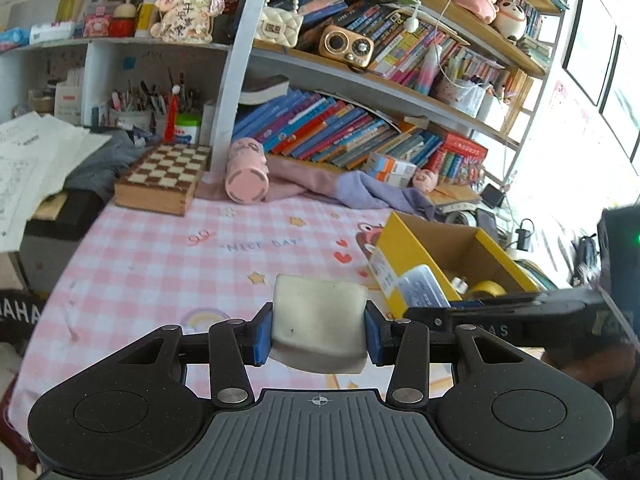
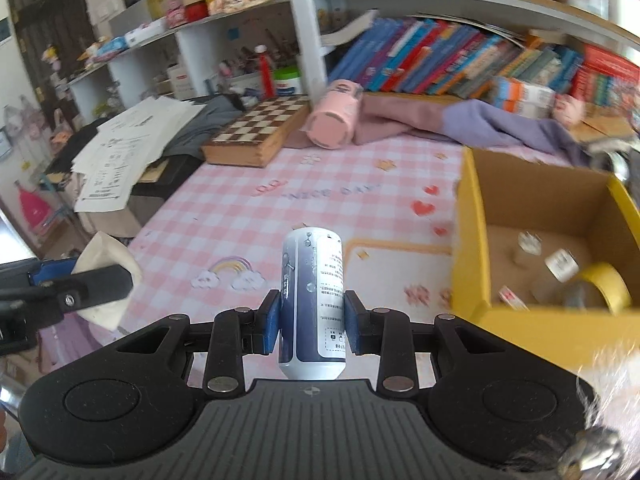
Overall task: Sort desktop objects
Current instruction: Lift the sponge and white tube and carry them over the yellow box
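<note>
Bottle (image 2: 313,300) sits upright, clamped in your right gripper (image 2: 311,322) above the worktop (image 2: 224,216), beside the yellow box (image 2: 470,248). Your left gripper (image 1: 318,332) pinches a white block (image 1: 319,322). Both grips keep items secure for sorting.

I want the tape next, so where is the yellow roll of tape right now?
The yellow roll of tape lies inside the yellow cardboard box at the right of the right wrist view, in its near right corner.

White block (image 1: 319,322) and upright blue-white bottle (image 2: 313,304) — each clamped, above the checked cloth (image 1: 168,256) beside the yellow box (image 2: 472,240).
</note>
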`<state>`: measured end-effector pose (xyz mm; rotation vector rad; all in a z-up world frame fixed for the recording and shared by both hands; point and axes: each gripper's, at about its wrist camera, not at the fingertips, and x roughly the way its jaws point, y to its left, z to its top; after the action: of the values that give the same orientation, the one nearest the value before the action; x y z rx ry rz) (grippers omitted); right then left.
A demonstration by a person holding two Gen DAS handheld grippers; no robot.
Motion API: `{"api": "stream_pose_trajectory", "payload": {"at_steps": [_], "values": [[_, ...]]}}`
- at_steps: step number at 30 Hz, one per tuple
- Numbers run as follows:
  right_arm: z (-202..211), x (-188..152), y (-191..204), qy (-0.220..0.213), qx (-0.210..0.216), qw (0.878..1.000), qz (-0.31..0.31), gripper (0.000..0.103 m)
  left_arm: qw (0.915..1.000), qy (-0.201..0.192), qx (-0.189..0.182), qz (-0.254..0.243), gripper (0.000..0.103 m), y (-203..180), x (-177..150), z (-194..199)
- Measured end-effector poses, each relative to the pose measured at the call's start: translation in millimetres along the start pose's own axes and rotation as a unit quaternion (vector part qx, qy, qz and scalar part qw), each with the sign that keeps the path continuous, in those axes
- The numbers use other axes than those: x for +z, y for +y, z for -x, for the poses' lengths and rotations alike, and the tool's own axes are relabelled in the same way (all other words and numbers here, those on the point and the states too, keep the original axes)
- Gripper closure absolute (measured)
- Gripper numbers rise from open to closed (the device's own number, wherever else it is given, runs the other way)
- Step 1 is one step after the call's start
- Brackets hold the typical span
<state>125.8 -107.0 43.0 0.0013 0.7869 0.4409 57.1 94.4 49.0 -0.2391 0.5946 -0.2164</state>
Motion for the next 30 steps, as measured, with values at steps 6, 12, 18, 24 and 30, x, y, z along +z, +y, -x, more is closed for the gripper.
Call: {"api": "stream_pose_trajectory", "payload": {"at_steps": [6,12,18,24,30], "values": [[22.1,-32.0,-11.2,0.006,-0.032,0.999,-0.015,0.073,0.9997,0.007,-0.025,-0.004,0.06,-16.0,-12.1,0.6],[45.0,-59.5,-25.5,0.001,-0.06,0.997,-0.053,0.073,0.9968,0.03,-0.067,-0.033,0.061,-41.9,-19.7,-7.6],[64.9,-75.7,-37.4,-0.007,-0.088,0.993,-0.082,0.073,0.9922,0.044,-0.102,-0.056,0.061,-61.5,-23.4,-15.1],[83.6,-90.0,-55.0,-0.007,-0.123,0.986,-0.113,0.073,0.9856,0.059,-0.141,-0.073,0.061,-81.9,-26.9,-26.5],[100.0,-102.0,-70.6,-0.007,-0.151,0.979,-0.138,0.073,0.9779,0.076,-0.173,-0.09,0.061,-103.7,-28.8,-40.8]]}}
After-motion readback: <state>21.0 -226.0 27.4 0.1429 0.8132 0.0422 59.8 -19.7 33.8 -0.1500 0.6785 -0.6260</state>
